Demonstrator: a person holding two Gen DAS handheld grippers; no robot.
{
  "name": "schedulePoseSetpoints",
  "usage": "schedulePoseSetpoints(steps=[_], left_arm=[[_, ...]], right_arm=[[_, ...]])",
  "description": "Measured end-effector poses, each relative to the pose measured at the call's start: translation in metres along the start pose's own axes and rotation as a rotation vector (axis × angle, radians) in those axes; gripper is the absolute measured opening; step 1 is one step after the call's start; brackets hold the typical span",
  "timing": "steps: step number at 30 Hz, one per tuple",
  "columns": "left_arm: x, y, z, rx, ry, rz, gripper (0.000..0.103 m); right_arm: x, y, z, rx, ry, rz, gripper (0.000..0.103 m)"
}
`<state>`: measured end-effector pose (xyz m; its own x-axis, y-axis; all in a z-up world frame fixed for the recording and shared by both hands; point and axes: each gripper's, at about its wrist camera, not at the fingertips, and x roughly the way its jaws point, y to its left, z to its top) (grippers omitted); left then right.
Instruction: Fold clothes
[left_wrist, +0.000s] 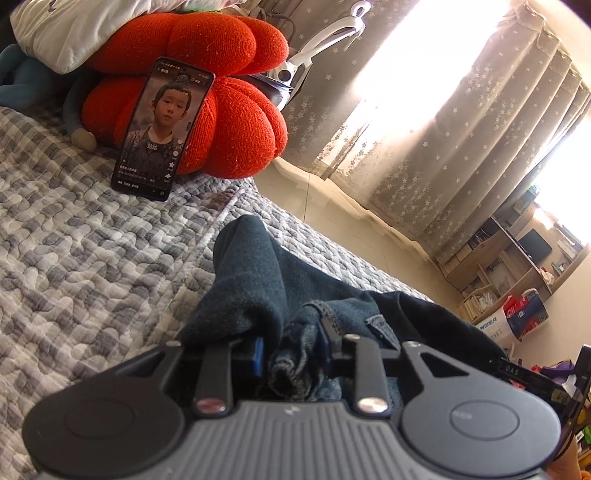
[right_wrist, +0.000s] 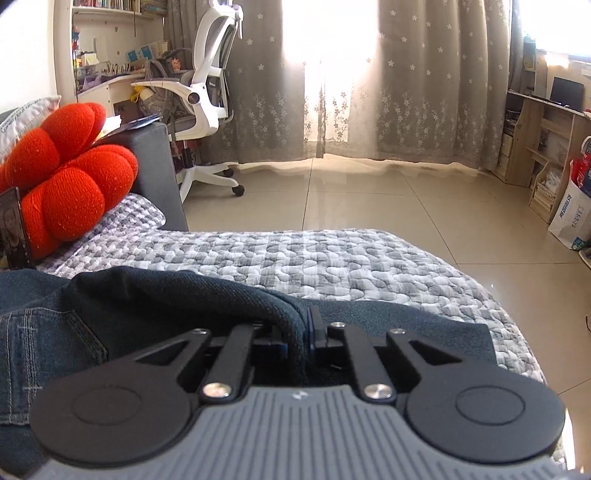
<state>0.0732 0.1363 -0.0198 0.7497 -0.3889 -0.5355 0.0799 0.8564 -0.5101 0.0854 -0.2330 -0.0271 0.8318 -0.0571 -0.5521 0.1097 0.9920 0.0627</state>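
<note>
Nearest to us, our left gripper (left_wrist: 291, 347) pinches a bunched wad of dark denim, the jeans (left_wrist: 295, 295), with cloth crowded between its jaws and spilling back toward the camera. Our right gripper (right_wrist: 297, 332) has its jaws pressed nearly together on a rolled, seamed edge of the same jeans (right_wrist: 147, 295), which looks like the waistband or a hem; we cannot tell which. Both holds look firm.

Just beyond the fingers, the jeans rise in a hump off the quilted bed cover (left_wrist: 92, 258). In the left view one part stands up like a loose tube; in the right view a pocket with pale stitching lies to the left, while flatter denim spreads right across the cover (right_wrist: 332, 258). We judge the fold is at an early stage: the garment is gripped at two points and partly lifted, but it is crumpled, not laid flat, and we see no clean crease or stacked layer. Spreading, aligning the legs and making the folds all seem left to do. No finished pile of clothes shows in either view.

Farther back on the bed, a phone (left_wrist: 162, 129) leans upright against a red pumpkin-shaped cushion (left_wrist: 229, 110), well apart from the jeans. Beyond the bed are tiled floor, a white office chair (right_wrist: 207, 92), patterned curtains (right_wrist: 424, 92) with bright light behind them, and wooden shelves (right_wrist: 546, 140).
</note>
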Motion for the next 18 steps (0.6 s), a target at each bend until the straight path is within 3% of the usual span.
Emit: schedulePoseSetpoints(steps=[4, 8, 12, 18], left_arm=[[-0.01, -0.004, -0.005, 0.036, -0.001, -0.01, 0.03], [-0.019, -0.005, -0.008, 0.055, -0.012, -0.004, 0.042], [-0.027, 0.001, -0.01, 0.018, -0.001, -0.046, 0.053], [-0.031, 0.001, -0.021, -0.01, 0.023, -0.111, 0.051]], right_arm=[[-0.024, -0.013, 0.0, 0.038, -0.042, 0.001, 0.01], [-0.049, -0.023, -0.001, 0.054, -0.087, 0.003, 0.01], [-0.065, -0.031, -0.004, 0.044, -0.105, -0.006, 0.01], [-0.073, -0.042, -0.011, 0.016, -0.077, -0.03, 0.01]])
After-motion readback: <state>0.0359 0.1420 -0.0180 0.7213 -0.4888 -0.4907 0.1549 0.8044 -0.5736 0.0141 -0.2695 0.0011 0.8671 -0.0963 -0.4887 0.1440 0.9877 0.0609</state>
